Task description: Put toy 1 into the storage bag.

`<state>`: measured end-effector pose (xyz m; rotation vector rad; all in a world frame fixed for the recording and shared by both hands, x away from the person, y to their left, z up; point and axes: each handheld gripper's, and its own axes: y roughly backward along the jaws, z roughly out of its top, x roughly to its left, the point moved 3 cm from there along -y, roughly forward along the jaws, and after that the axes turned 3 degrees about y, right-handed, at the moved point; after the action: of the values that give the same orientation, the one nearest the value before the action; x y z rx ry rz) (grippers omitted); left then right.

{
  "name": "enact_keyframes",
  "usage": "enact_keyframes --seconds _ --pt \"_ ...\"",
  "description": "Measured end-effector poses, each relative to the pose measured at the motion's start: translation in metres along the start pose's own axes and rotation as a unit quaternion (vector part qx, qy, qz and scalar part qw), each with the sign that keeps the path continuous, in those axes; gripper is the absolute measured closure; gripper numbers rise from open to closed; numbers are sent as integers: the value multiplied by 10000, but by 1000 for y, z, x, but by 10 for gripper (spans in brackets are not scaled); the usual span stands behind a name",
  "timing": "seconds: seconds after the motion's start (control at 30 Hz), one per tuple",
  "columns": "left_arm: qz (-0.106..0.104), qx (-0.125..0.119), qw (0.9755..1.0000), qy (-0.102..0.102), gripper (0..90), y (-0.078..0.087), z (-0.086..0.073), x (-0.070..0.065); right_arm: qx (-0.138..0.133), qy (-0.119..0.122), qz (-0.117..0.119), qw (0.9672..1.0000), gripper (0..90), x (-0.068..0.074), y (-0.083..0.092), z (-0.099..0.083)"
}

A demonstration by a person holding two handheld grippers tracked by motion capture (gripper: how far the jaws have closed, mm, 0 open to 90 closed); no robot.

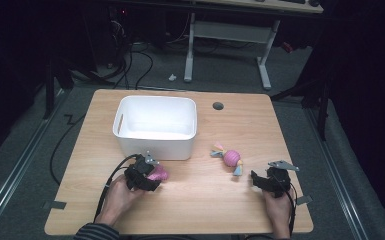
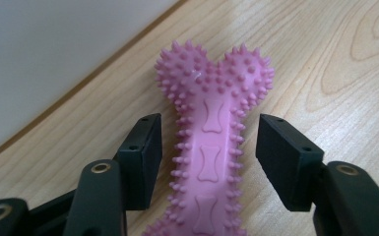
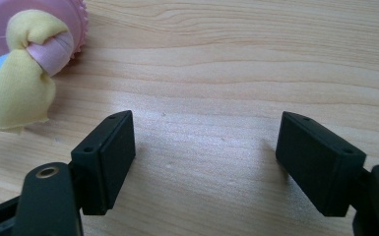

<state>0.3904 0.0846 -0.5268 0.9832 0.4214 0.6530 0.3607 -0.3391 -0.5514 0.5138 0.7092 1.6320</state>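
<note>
White bin point(image 1: 156, 127) — nothing visible inside

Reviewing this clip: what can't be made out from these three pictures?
- Pink spiked bone toy: its near end is cut off by the bottom edge of the left gripper view; in the high view the left tool covers most of it.
- Pink ball toy with cloth tails: cut off by the right gripper view's top and left edges.
- White bin: its floor is overexposed in the high view, so contents are uncertain.
- Right tool: jaws too small and dark in the high view.
</note>
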Motion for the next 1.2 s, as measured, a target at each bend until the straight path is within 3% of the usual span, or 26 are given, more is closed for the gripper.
enact_keyframes --seconds 0.57,0.7,1.1,1.2 --pt "-18 114 9999 -58 572 -4 -1 1 -2 19 10 10000 229 0 0 0" --pt "42 99 9998 -180 583 -4 -1 -1 -8 -3 7 10000 229 0 0 0" --pt "-44 -70 9998 -194 590 3 -1 -2 -4 9 17 10000 229 0 0 0" --pt "14 -69 9997 -213 590 4 -1 -3 -5 8 17 10000 229 0 0 0"
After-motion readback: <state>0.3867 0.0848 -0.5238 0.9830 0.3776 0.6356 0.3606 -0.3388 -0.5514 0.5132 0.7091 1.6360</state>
